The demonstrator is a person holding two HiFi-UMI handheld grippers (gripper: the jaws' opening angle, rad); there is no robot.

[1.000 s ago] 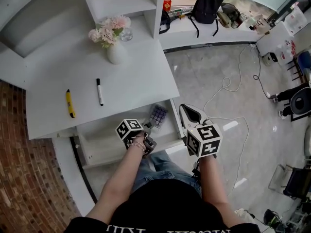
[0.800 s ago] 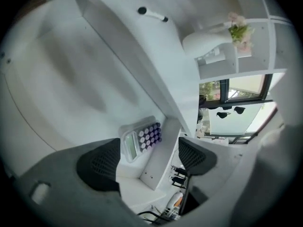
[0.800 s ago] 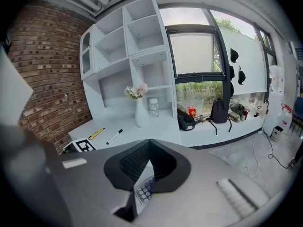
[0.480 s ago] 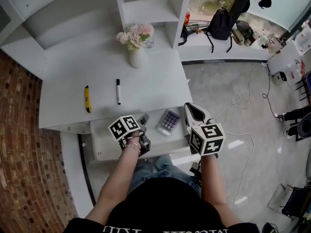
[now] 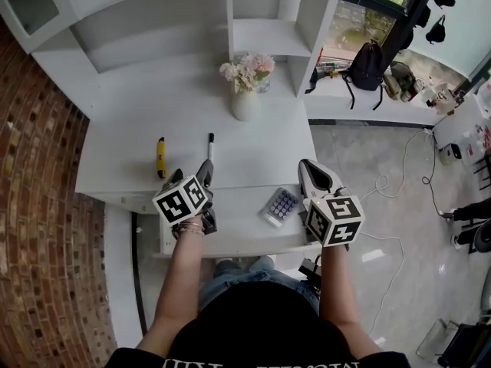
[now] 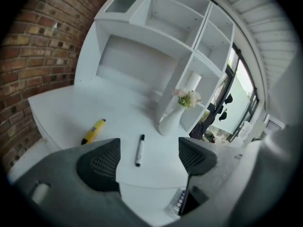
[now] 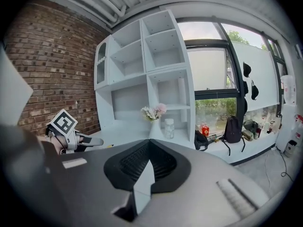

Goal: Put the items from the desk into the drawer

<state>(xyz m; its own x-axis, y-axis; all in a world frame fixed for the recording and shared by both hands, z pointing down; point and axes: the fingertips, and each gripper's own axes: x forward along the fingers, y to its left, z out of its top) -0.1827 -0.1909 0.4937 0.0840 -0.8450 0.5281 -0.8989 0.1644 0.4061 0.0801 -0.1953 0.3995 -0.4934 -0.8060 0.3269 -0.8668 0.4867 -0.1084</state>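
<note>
A black marker (image 5: pixel 209 147) and a yellow utility knife (image 5: pixel 161 157) lie on the white desk (image 5: pixel 130 136). Below its front edge the drawer (image 5: pixel 234 225) stands pulled out, with a small purple-keyed keypad (image 5: pixel 281 205) inside at the right. My left gripper (image 5: pixel 202 173) hovers open over the desk's front edge, just short of the marker (image 6: pixel 139 150), and nothing is between its jaws (image 6: pixel 147 161). The knife (image 6: pixel 93 131) lies to the left. My right gripper (image 5: pixel 313 173) is shut and empty beside the drawer's right end, and its view (image 7: pixel 147 167) looks across the desk.
A white vase of pink flowers (image 5: pixel 246 90) stands at the back of the desk by the shelf unit (image 5: pixel 268 21). A brick wall (image 5: pixel 38 205) borders the left. A backpack (image 5: pixel 367 64) and clutter sit on a ledge to the right, with cables on the floor (image 5: pixel 399 198).
My left gripper has risen from the drawer to the desk's front edge by the marker. The right gripper has stayed beside the drawer. The head view has shifted forward.
</note>
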